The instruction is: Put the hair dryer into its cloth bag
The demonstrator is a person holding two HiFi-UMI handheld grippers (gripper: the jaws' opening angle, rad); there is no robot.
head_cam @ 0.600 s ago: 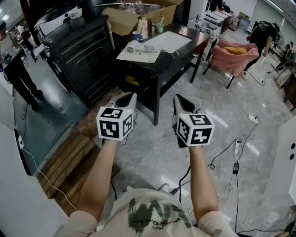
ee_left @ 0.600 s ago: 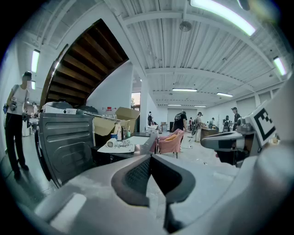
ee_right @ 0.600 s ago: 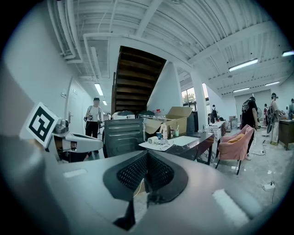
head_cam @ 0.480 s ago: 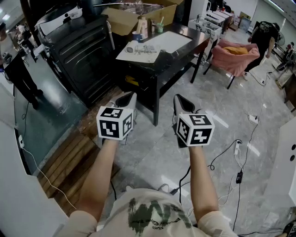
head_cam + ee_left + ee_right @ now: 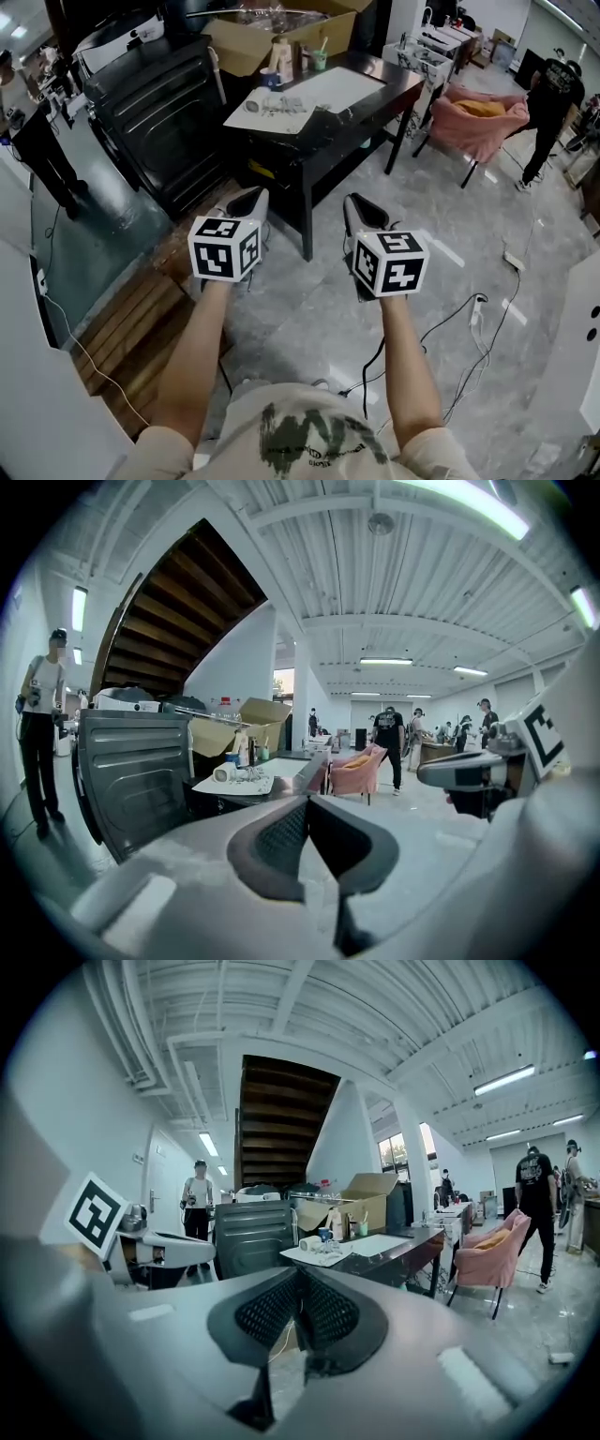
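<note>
Hair dryer (image 5: 255,100): shown only as a small pale tube-shaped body, too small to make out in detail. It lies on a white sheet (image 5: 281,114) at the near left corner of the black table (image 5: 323,127), at 12 o'clock from both grippers and well apart from them. Head view.

Left gripper (image 5: 249,197): held out over the floor (image 5: 441,216), with its jaws pressed together and nothing between them. The left gripper view confirms this (image 5: 307,801).

Right gripper (image 5: 356,202): held beside the left one, level with it. Its pads meet at the tips and it is likewise empty, as the right gripper view shows (image 5: 298,1275).

Surroundings, read from the grippers:
- A cardboard box (image 5: 253,37) stands behind the table, at 12 o'clock.
- Cups (image 5: 272,77) stand on the table top just beyond the sheet.
- A black cabinet (image 5: 164,112) stands at 10 o'clock.
- A pink chair (image 5: 478,127) stands at 2 o'clock, with a person (image 5: 553,103) standing beyond it.
- Cables (image 5: 450,319) trail over the floor at 4 o'clock.
</note>
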